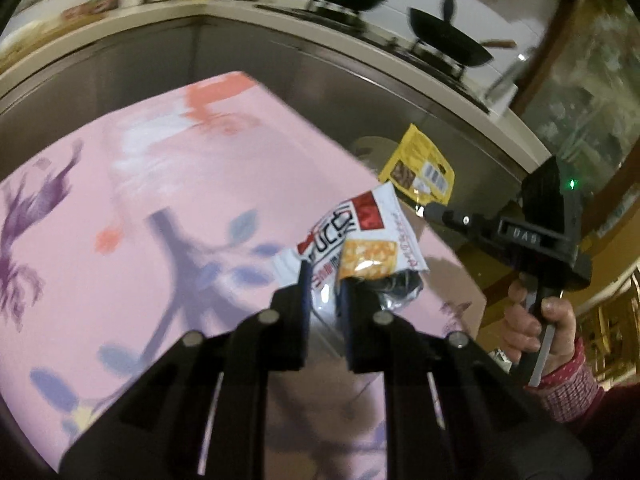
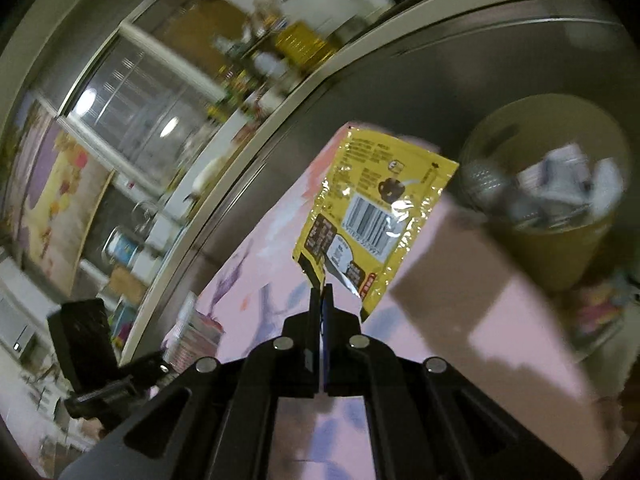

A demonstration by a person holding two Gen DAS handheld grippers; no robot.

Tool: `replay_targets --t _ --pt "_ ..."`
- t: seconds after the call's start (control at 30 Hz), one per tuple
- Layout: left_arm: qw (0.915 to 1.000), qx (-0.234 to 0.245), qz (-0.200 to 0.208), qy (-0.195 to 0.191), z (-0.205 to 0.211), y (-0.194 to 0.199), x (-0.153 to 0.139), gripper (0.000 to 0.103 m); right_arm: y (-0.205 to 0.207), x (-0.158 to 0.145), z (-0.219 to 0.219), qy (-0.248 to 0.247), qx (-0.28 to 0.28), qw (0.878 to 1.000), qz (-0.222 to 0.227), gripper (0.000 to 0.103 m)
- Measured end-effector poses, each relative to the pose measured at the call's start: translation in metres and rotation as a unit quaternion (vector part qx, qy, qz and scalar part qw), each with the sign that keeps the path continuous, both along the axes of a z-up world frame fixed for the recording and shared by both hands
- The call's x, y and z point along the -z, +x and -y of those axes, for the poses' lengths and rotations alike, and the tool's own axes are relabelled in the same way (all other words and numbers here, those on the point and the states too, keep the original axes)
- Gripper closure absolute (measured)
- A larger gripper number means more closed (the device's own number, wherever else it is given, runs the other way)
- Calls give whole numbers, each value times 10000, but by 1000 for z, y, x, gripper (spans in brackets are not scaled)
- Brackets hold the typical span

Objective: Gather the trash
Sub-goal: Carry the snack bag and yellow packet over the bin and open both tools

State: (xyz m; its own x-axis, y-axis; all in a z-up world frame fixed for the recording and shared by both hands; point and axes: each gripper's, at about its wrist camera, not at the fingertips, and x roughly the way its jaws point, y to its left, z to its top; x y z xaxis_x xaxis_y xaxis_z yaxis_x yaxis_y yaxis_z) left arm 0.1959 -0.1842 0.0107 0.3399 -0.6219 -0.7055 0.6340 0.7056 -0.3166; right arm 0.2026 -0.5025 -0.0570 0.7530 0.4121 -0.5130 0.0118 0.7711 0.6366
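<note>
Beyond the fingers (image 2: pixel 316 308), a yellow wrapper (image 2: pixel 372 216) of glossy, crinkled foil-like plastic is seen. A white snack bag (image 1: pixel 352 240), shiny plastic with a silvery inside, is pinched between matt black plastic fingers (image 1: pixel 306 280). Beneath them a smooth pink printed tabletop (image 1: pixel 140 200) is spread. Behind it, brushed metal cabinet fronts (image 1: pixel 320 68) are seen.

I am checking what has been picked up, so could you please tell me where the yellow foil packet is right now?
The yellow foil packet hangs pinched in the right tongs above the pink floral tablecloth, with the round trash bin to its right in the right wrist view.
</note>
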Motion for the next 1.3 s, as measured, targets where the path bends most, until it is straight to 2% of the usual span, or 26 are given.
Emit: replay_targets --t 0.2,0.33,0.47,0.6,0.7,0.8,0.83,0.87,0.93,0.97,1.2,1.3 --pt "9980 634 -2 31 96 25 -12 90 -15 5 72 -25 666 9978 -55 103" --pt "9955 930 -16 166 161 46 -14 90 -11 12 114 -30 987 9950 -158 103" --pt "9942 1032 -33 307 212 68 -8 90 -2 20 144 -119 1116 9932 -294 103" --pt "9934 1019 -371 378 253 98 11 90 18 25 163 -519 1179 9906 -470 103" --pt "9927 950 -542 506 273 115 25 90 34 31 167 -240 996 9927 -639 103" --pt "9918 756 -712 739 290 132 39 88 48 34 159 -297 855 9931 -746 103" --pt "9912 703 -770 818 293 136 43 81 52 36 159 -240 807 9933 -793 103" --pt "9902 627 -835 929 298 141 48 69 55 39 159 -165 747 9934 -850 103" --pt "9893 495 -899 1039 302 145 55 50 63 47 158 -56 574 9932 -1010 103" --pt "9895 473 -892 1033 304 145 56 48 65 51 157 -34 550 9926 -1079 103" --pt "9911 594 -755 923 304 136 51 43 58 59 170 470 752 9894 -1154 103" --pt "9922 581 -751 807 298 134 44 43 55 56 171 647 752 9887 -1124 99"
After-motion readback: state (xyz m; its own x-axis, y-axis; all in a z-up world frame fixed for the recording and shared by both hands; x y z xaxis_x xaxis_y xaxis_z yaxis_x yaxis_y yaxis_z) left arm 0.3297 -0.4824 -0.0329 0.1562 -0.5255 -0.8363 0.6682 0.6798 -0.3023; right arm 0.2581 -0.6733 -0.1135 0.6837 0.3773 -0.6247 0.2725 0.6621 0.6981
